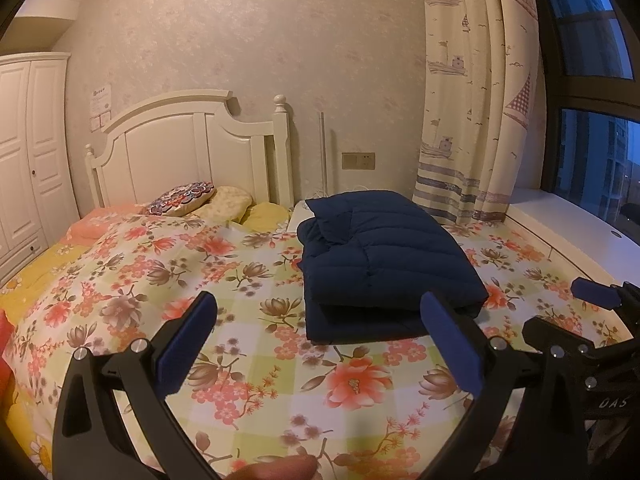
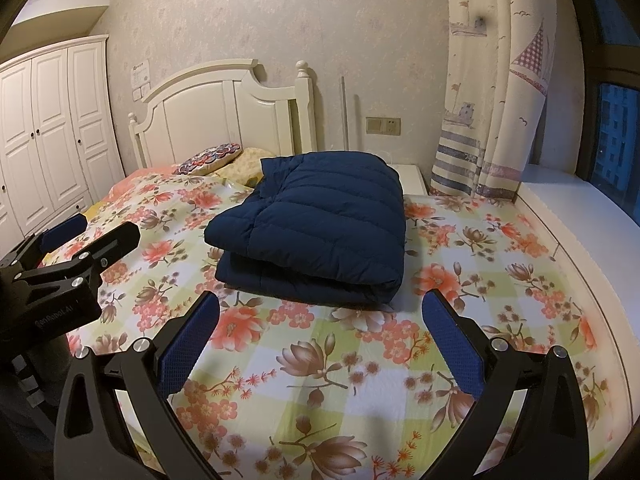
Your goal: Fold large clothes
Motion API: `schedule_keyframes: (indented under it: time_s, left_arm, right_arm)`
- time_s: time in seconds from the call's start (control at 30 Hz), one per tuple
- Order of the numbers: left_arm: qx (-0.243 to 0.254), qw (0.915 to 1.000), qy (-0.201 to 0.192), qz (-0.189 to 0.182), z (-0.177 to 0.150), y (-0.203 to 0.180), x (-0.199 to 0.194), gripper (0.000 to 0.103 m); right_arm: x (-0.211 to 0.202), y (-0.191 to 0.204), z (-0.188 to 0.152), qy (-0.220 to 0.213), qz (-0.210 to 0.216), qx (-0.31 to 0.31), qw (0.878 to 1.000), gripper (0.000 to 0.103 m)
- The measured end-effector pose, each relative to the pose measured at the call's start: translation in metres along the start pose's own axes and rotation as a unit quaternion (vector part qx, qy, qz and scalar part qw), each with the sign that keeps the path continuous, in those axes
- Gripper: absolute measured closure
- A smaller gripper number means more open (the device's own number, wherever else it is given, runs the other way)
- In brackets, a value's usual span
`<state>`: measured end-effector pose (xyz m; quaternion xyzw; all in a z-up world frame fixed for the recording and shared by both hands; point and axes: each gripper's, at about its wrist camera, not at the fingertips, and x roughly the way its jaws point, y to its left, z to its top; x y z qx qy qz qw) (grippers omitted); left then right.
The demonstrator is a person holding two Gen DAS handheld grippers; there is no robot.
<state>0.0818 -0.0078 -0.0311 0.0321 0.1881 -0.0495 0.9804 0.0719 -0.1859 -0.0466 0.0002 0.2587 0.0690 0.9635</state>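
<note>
Navy quilted fabric is being seen in the left wrist view as a jacket (image 1: 380,256), folded into a thick stacked bundle and lying on the flowered bedspread (image 1: 248,368), toward the curtain side of the bed. A lower layer is showing beneath the upper fold at the near edge, slightly offset. The left gripper (image 1: 318,340) is being held well open, with nothing between its blue pads (image 1: 184,344); it is hanging above the bedspread, short of the jacket and not touching it. The right gripper (image 1: 592,294) is partly showing at the right edge; its opening cannot be judged from here. Part of a finger is showing at the bottom edge.

From the right wrist view, the jacket (image 2: 316,232) is being seen as a compact rectangle, upper half laid over lower, edges roughly aligned, sleeves tucked out of sight. The right gripper (image 2: 320,344) is likewise being held wide open and empty, near the bundle's front edge but apart from it. The left gripper (image 2: 92,232) is showing at the left, clear of the jacket.

Judgement: folding is being taken as essentially complete. At most, a small squaring of the offset lower layer is remaining. No other unfolded garment is showing on the bed.
</note>
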Motion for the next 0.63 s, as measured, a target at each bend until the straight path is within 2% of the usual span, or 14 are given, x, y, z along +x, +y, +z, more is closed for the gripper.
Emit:
schedule_keyframes:
  time_s: [0.37,0.47,0.53,0.6,0.63]
  left_arm:
    - [0.000,0.9999,0.000,-0.011,-0.007,0.001,0.006,0.002]
    - [0.015,0.9990,0.031,-0.029,-0.009,0.005,0.022,0.002]
    - [0.020,0.9975,0.058,-0.033,-0.009,0.021,0.040,0.002]
    - [0.012,0.9969,0.078,-0.004,-0.006,0.055,0.064,0.002]
    - [0.007,0.9962,0.086,0.014,-0.004,0.072,0.076,0.002]
  right_arm:
    - [0.010,-0.001,-0.005,0.014,0.001,-0.002,1.000,0.005]
    - [0.015,-0.006,-0.008,0.022,-0.003,-0.002,1.000,0.005]
    - [0.013,-0.019,-0.006,0.017,-0.028,-0.002,0.999,0.005]
    - [0.009,-0.044,0.000,0.011,-0.058,0.003,0.998,0.005]
    - [0.005,-0.067,0.005,0.007,-0.089,0.006,0.996,0.005]
